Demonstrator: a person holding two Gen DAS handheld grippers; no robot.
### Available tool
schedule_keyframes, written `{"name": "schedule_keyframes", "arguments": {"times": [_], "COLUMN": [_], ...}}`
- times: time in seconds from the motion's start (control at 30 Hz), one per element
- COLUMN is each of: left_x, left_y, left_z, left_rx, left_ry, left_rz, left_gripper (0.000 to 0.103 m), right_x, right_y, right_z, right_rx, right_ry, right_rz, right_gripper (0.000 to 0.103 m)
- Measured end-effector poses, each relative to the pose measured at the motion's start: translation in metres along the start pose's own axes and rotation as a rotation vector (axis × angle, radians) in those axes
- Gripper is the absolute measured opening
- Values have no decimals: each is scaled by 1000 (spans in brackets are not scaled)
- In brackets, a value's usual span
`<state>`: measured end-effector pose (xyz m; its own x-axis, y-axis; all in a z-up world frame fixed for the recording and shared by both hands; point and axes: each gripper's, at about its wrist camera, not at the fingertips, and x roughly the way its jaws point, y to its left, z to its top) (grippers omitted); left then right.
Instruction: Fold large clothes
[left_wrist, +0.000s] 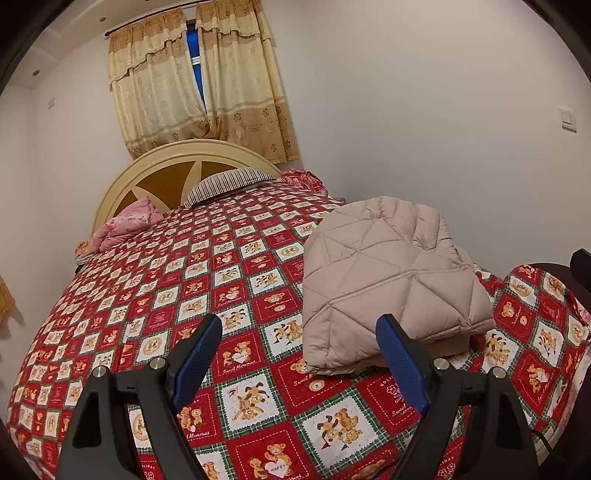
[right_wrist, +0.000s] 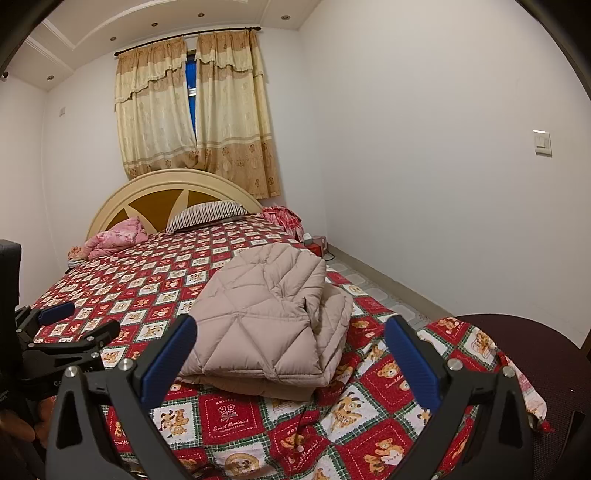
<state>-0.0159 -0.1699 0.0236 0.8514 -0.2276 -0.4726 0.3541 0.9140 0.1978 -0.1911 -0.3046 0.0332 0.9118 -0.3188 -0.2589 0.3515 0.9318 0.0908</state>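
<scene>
Your two grippers sit nearest, both low over the foot of the bed. Left gripper (left_wrist: 299, 343): jaws spread wide, nothing between the two blue pads, only bedspread below. Right gripper (right_wrist: 291, 347): same, jaws wide apart, empty; its two pads frame the near edge of the jacket without touching it. In the right wrist view your left gripper also shows at the left edge, off to the side of the jacket.

One jacket (right_wrist: 273, 321), beige and quilted, lies folded into a thick bundle on the bedspread (left_wrist: 236, 398), near the foot and toward the right side of the bed. It rests flat, layers stacked, clear of both grippers.

One dark maroon rounded seat (right_wrist: 532, 354) stands at the bed's right corner; the bedspread's edge drapes onto it.

Farther up: one red-and-white patchwork spread with bear squares covers the whole mattress. At the head, one pink bundle (left_wrist: 125, 225) on the left, one striped pillow (left_wrist: 225, 184) in the middle, one red crumpled cloth (left_wrist: 299, 177) on the right.

Behind: one arched cream headboard (left_wrist: 147, 173), two curtain panels (left_wrist: 199, 85) nearly drawn, one wall switch (right_wrist: 542, 143).
</scene>
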Motion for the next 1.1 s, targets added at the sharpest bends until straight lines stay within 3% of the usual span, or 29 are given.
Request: {"name": "schedule_keyframes", "arguments": {"times": [1.1], "left_x": [8], "left_y": [0], "left_z": [7], "left_rx": [-41], "left_ry": [8], "left_rz": [32], "left_gripper": [86], "right_x": [0], "right_y": [-1], "right_z": [-3], "right_rx": [3], "right_ry": [-2], "right_rz": [1], "right_gripper": [103]}}
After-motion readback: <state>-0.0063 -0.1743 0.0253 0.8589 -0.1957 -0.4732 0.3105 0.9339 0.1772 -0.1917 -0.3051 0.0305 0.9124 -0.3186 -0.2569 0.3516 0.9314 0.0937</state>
